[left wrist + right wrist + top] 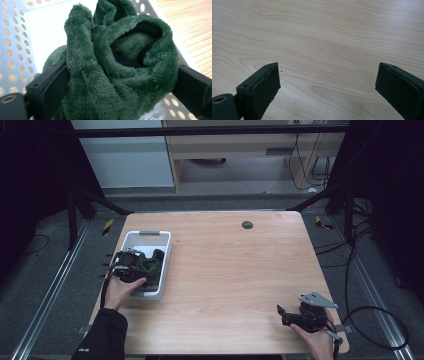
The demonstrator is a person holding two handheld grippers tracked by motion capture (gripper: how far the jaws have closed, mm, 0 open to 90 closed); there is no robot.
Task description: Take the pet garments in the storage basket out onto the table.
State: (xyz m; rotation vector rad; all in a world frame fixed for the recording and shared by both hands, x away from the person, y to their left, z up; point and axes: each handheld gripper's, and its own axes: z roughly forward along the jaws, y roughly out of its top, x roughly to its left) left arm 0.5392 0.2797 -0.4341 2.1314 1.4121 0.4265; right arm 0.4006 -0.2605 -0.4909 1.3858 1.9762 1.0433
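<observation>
Green fleece sock (110, 72) bunched, cuff opening upward, clamped by left gripper (120, 82) inside white basket (148, 234); right gripper (327, 87) wide open, empty.

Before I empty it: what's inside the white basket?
A green fleece garment lies in the white basket, with the left gripper closed on it. Anything beneath the fleece is covered.

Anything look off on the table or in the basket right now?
Nothing stands out. The green fleece is bunched between the left gripper's jaws inside the white basket; the right gripper hangs open over bare table.
</observation>
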